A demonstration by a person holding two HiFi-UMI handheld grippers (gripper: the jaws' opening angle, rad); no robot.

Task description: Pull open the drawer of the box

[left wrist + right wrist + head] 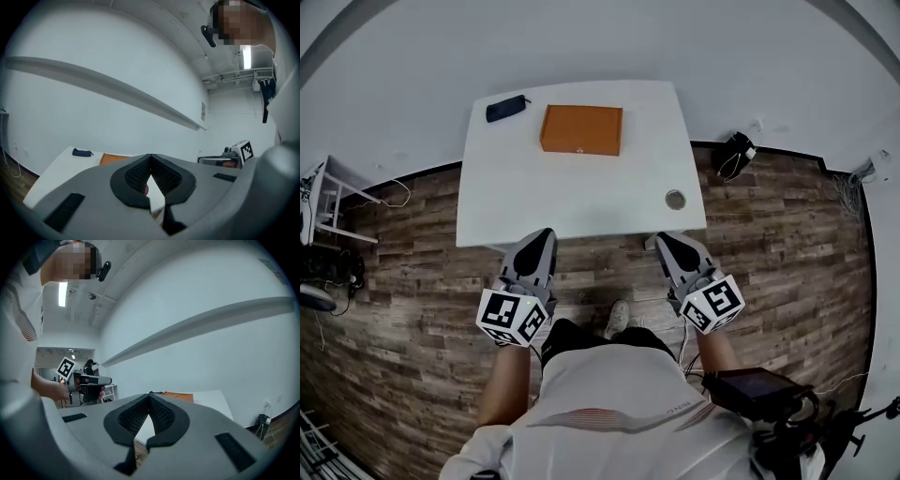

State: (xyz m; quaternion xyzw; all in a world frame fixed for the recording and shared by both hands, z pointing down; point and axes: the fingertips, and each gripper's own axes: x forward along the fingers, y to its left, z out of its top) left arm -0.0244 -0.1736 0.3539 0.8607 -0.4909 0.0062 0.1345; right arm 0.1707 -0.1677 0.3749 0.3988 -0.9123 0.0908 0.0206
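Where: the orange box [581, 129] is seen at the upper centre of the head view, on the far part of the white table [516, 206], beside a dark pouch [506, 108].
Left gripper: the left gripper [546, 234] is held at the near table edge, lower left of the box and well apart from it, jaws pressed together on nothing.
Right gripper: the right gripper [662, 240] is held lower right of the box, jaws likewise closed and empty.
Handling: the box is judged light, stiff and likely to slide on the smooth top.
Hold: the top is best braced by 1 gripper while the near-face drawer front is pinched by the other; no pull can be made out.
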